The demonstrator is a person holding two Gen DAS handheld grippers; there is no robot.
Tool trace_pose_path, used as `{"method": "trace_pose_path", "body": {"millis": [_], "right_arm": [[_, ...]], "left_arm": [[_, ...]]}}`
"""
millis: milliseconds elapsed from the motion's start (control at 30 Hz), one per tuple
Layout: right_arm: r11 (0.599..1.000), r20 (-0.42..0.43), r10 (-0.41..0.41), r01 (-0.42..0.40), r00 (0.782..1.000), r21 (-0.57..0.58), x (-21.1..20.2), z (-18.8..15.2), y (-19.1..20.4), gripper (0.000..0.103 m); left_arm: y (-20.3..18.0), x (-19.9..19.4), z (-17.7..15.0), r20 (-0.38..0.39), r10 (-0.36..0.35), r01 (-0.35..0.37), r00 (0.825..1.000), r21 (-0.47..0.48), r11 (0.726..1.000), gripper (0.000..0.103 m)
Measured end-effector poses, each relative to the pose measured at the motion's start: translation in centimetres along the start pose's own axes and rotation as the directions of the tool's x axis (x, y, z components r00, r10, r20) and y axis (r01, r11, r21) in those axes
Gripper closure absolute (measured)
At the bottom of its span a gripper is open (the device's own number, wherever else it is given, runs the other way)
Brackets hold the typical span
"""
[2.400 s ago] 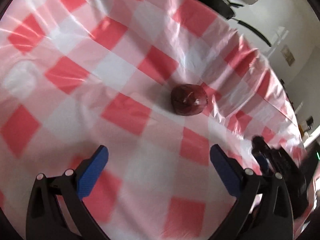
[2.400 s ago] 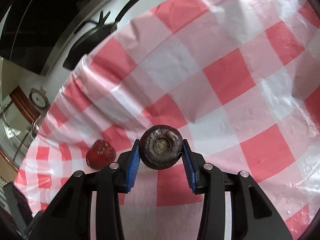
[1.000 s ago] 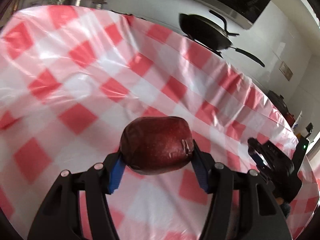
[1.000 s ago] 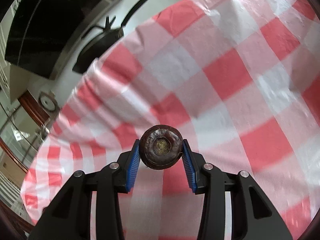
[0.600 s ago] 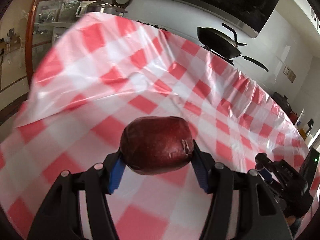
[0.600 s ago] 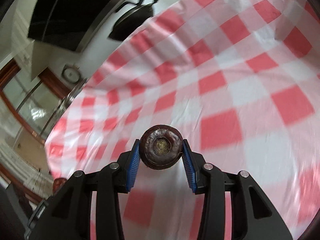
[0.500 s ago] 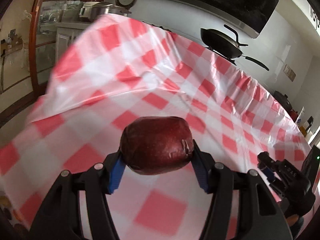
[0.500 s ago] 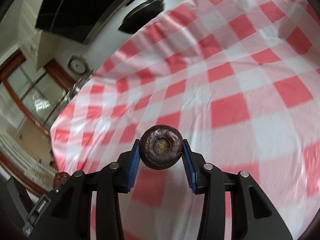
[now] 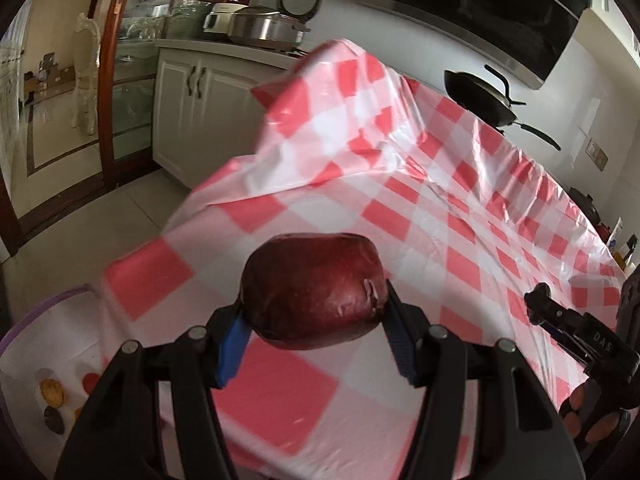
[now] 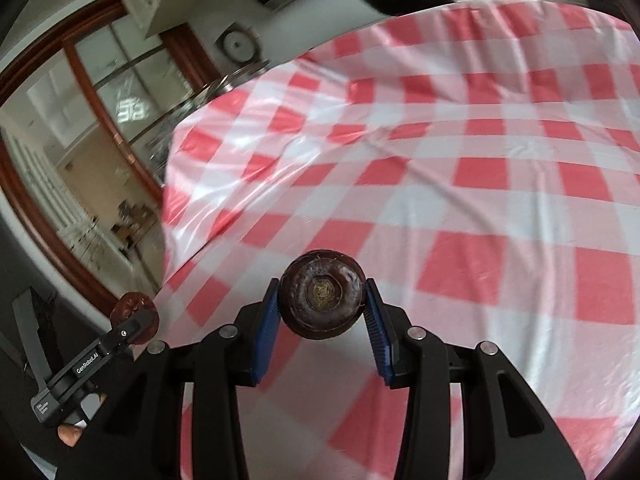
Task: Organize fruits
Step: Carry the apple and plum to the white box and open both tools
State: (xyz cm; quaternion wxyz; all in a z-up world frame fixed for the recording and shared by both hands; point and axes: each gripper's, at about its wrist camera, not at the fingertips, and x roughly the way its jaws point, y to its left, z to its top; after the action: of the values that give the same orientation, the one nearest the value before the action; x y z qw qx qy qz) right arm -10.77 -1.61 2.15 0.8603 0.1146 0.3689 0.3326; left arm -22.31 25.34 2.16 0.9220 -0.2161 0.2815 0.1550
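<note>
Left black two-finger gripper with blue pads (image 9: 314,334) was clamped on a large dark-red round apple (image 9: 314,290), pads pressing both its sides, fruit held up off the red-and-white checked plastic tablecloth (image 9: 440,208). In the right wrist view the same apple showed small at 8 o'clock (image 10: 134,316), in the left gripper's fingers.

Right black two-finger gripper with blue pads (image 10: 322,314) was clenched on a small dark-purple round fruit with a ringed, yellowish end (image 10: 322,306), that end facing the camera, fruit also clear of the cloth. In the left wrist view the right gripper showed at 4 o'clock (image 9: 538,312), with a person's fingertips (image 9: 592,420) under its handle; its load could not be made out there.

At 8 o'clock in the left view, beyond the cloth's near edge, sat a white tray with a purple rim (image 9: 40,308), holding a few small round pieces, orange, red and dark; what they were could not be told.

Further out: cloth ran away to 1 o'clock, wrinkled, one corner lifted. Black frying pan (image 9: 478,98) at the far edge at 1 o'clock. Steel pot with lid (image 9: 264,28) on a white cabinet counter (image 9: 192,80) at 11 o'clock. Wood-framed glass door at 10 o'clock (image 9: 116,60).
</note>
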Motion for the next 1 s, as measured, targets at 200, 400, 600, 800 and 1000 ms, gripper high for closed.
{"method": "trace_pose_path", "body": {"millis": [200,400,600,800,1000], "right_arm": [[0.989,-0.109,0.089,-0.101,0.99,-0.107,1.9,-2.1,5.8,0.062],[0.927,-0.201,0.159,-0.216,0.967,-0.306,2.8,-5.1,13.0,0.062],[0.822,-0.326,0.218,-0.353,0.92,-0.447,3.5,-9.1,19.0,0.062],[0.674,-0.484,0.245,-0.506,0.84,-0.538,4.3,-14.3,23.9,0.062],[0.534,-0.613,0.137,-0.579,0.778,-0.616,6.1,-20.4,26.8,0.062]], "left_arm": [[3.6,-2.8,-0.4,0.032,0.027,-0.026,0.999,-0.027,0.999,0.043],[8.0,-6.0,-2.0,0.06,0.102,-0.097,0.993,-0.084,0.992,0.043],[11.8,-8.8,-3.7,0.071,0.197,-0.188,0.978,-0.115,0.975,0.043],[15.1,-9.6,-7.2,0.001,0.305,-0.304,0.952,-0.093,0.948,0.043],[18.7,-7.6,-10.4,-0.144,0.369,-0.388,0.918,-0.139,0.911,0.043]]}}
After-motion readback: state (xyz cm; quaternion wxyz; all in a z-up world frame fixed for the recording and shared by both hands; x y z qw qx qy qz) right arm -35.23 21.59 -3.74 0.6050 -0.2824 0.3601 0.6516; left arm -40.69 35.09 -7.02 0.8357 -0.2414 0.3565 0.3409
